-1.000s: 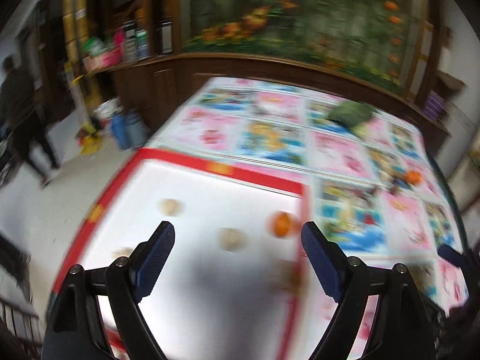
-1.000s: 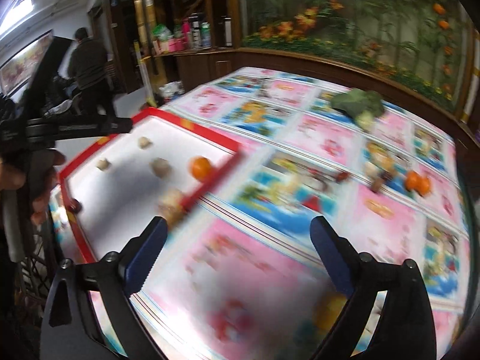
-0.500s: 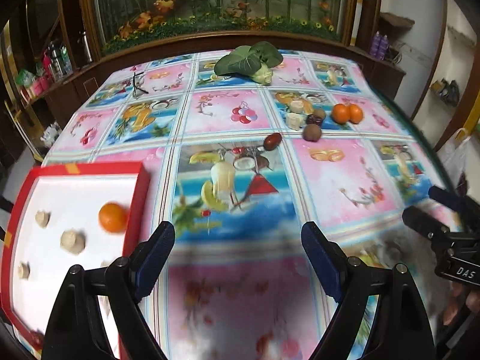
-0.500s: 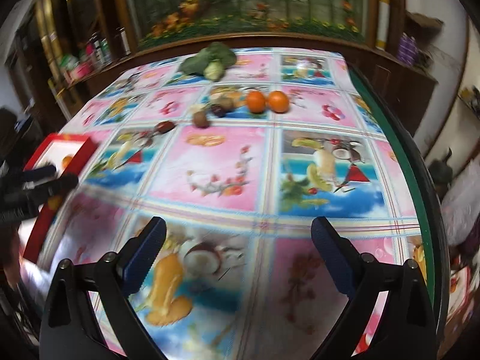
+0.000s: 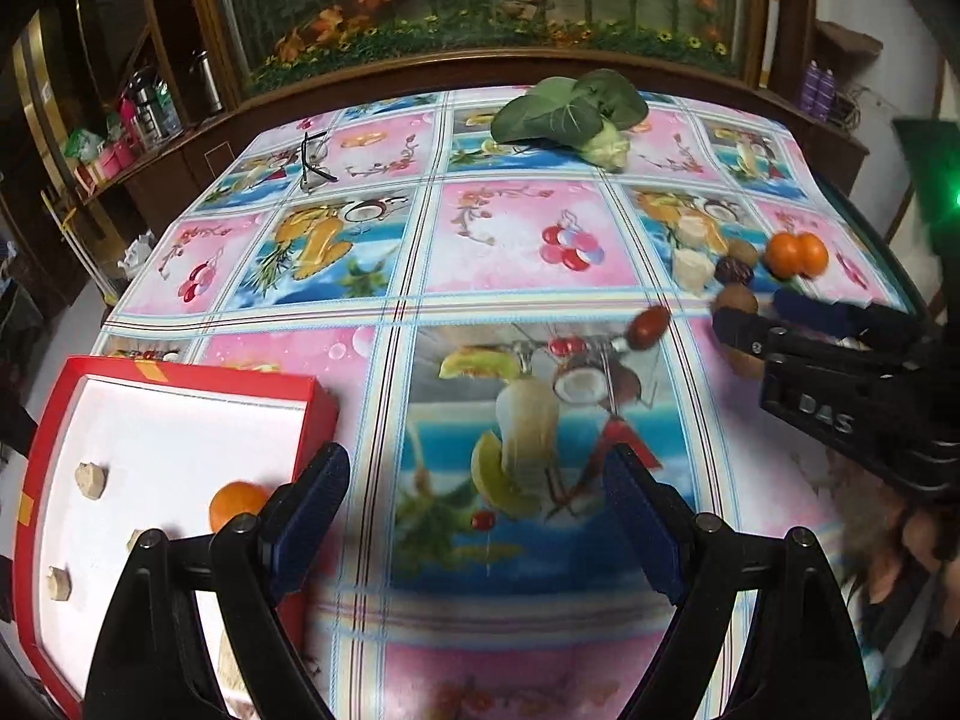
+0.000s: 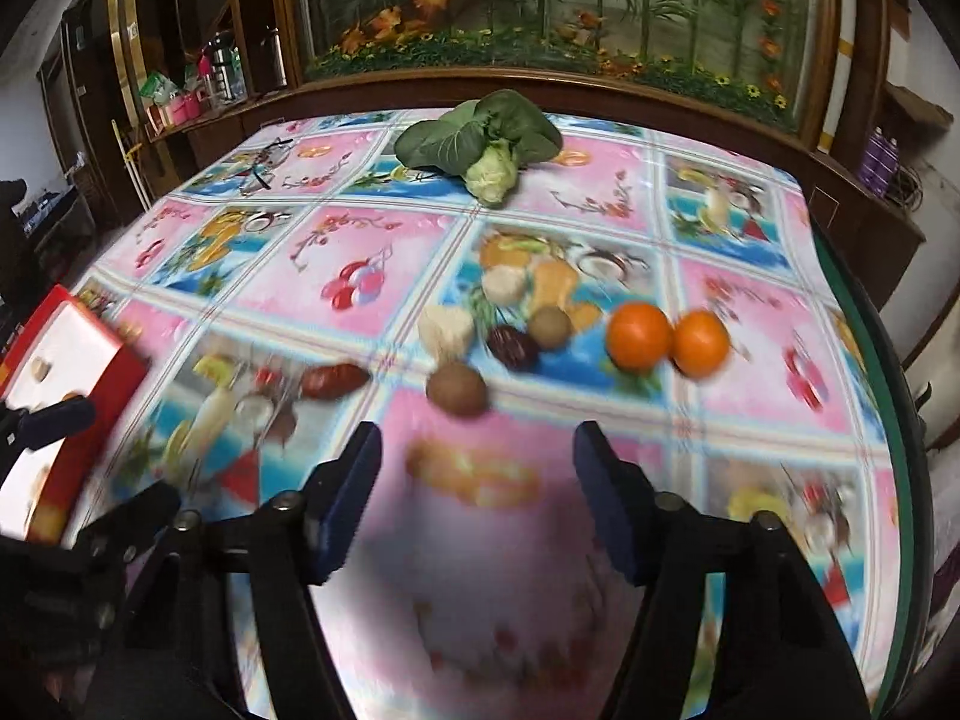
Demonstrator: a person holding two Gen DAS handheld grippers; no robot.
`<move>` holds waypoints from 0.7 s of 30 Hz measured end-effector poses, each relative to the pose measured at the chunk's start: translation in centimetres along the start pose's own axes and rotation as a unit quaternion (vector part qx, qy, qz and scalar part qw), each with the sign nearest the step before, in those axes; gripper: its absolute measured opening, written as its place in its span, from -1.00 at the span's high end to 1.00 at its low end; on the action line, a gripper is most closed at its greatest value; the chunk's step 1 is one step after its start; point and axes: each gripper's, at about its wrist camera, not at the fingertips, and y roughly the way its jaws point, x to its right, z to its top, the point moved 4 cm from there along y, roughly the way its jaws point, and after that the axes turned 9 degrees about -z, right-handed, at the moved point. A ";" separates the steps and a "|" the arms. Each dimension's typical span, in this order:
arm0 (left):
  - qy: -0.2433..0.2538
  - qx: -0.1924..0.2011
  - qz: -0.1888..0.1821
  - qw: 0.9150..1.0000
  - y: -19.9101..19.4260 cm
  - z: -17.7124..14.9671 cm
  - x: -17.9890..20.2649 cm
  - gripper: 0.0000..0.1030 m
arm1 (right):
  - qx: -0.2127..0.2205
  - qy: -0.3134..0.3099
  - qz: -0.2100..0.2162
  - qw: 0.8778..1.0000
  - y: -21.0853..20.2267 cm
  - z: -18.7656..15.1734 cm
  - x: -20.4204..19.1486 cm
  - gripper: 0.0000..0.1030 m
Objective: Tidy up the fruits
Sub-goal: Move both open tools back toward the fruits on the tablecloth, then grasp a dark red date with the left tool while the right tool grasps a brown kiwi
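Fruits cluster mid-frame in the right view: two oranges point(image 6: 666, 335) touching, a kiwi point(image 6: 457, 389) just ahead of the right gripper point(image 6: 474, 468), whose jaws are closing on nothing. Left gripper point(image 5: 474, 498) stands wide, empty. Red tray point(image 5: 180, 373) lower left holds one orange point(image 5: 235, 503).

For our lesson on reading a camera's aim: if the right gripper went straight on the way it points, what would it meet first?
Probably the brown kiwi, just ahead of the right gripper, whose empty jaws are closing; blur makes depth unsure.
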 end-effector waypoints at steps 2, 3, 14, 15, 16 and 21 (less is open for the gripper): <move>0.002 -0.002 -0.003 1.000 0.5 0.4 0.4 -0.67 | -0.009 0.001 0.004 1.000 1.1 0.4 -0.3 0.00; 0.005 -0.001 -0.007 1.000 0.8 0.7 0.8 -0.67 | -0.016 0.005 0.004 1.000 1.7 0.6 -0.3 0.25; 0.011 -0.010 -0.056 0.998 5.9 3.9 6.1 -0.46 | -0.010 0.082 0.004 0.997 -1.3 -2.5 5.4 0.51; 0.010 -0.002 -0.053 0.999 5.9 4.1 6.2 -0.25 | -0.007 0.086 0.003 0.996 -2.1 -3.1 6.0 0.51; 0.015 0.002 -0.056 0.998 5.8 4.1 6.4 -0.10 | -0.005 0.087 0.002 0.996 -2.5 -3.3 6.3 0.51; 0.050 -0.013 -0.072 0.996 4.8 3.4 7.6 0.66 | 0.011 0.099 0.006 0.995 -4.9 -4.4 7.6 0.51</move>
